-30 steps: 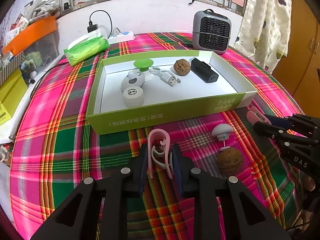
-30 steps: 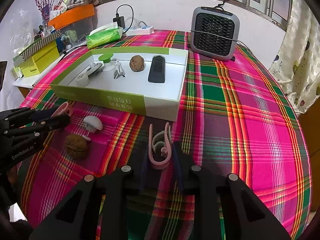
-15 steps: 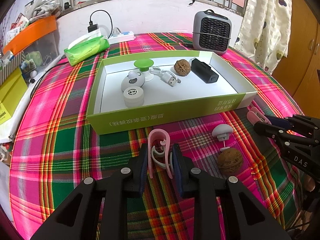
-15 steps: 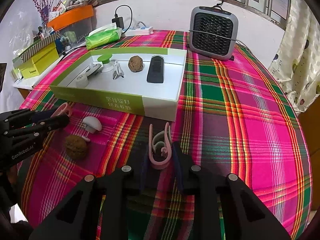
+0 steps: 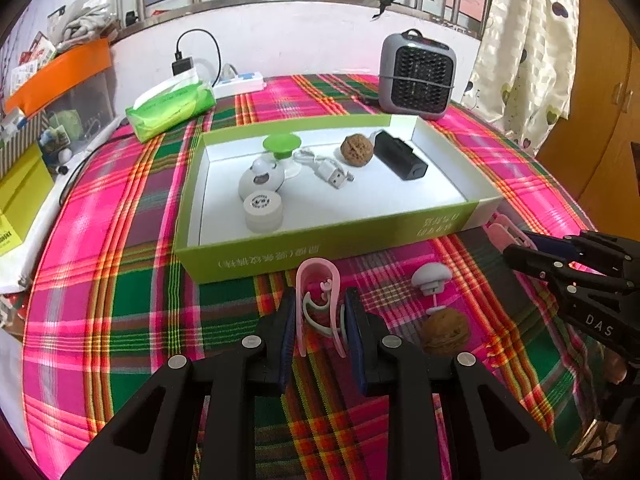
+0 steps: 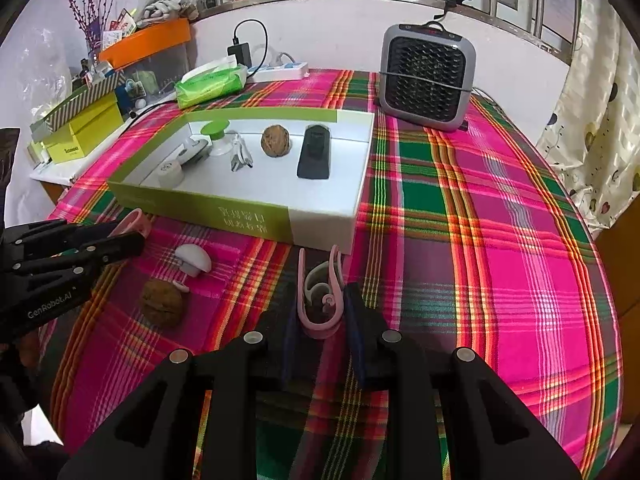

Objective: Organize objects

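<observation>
Since a second ago almost nothing has moved: table (image 5: 120, 208), box (image 5: 320, 236) and loose items sit where they were, and both views show only slight drift. My read: a pause before the drop into the box, no progress on sorting yet.

Box sits mid-table and already holds a black block (image 5: 400, 155), a walnut (image 5: 356, 150), a USB cable (image 5: 328, 166), a green-topped piece (image 5: 281, 145) and two white round pieces (image 5: 262, 178).

Left tongs (image 5: 319, 320) stay clamped on a pink clip (image 5: 318, 304), held upright just short of the box's near wall. Right tongs (image 6: 320, 320) stay clamped on a second pink clip (image 6: 320, 300), near the box's front right corner.

Still out on the table between the tongs: a second walnut (image 5: 444, 330) and a small white mushroom-shaped piece (image 5: 432, 278), close together; contact unclear.

Likely next step: lift each clip over the wall and release.
</observation>
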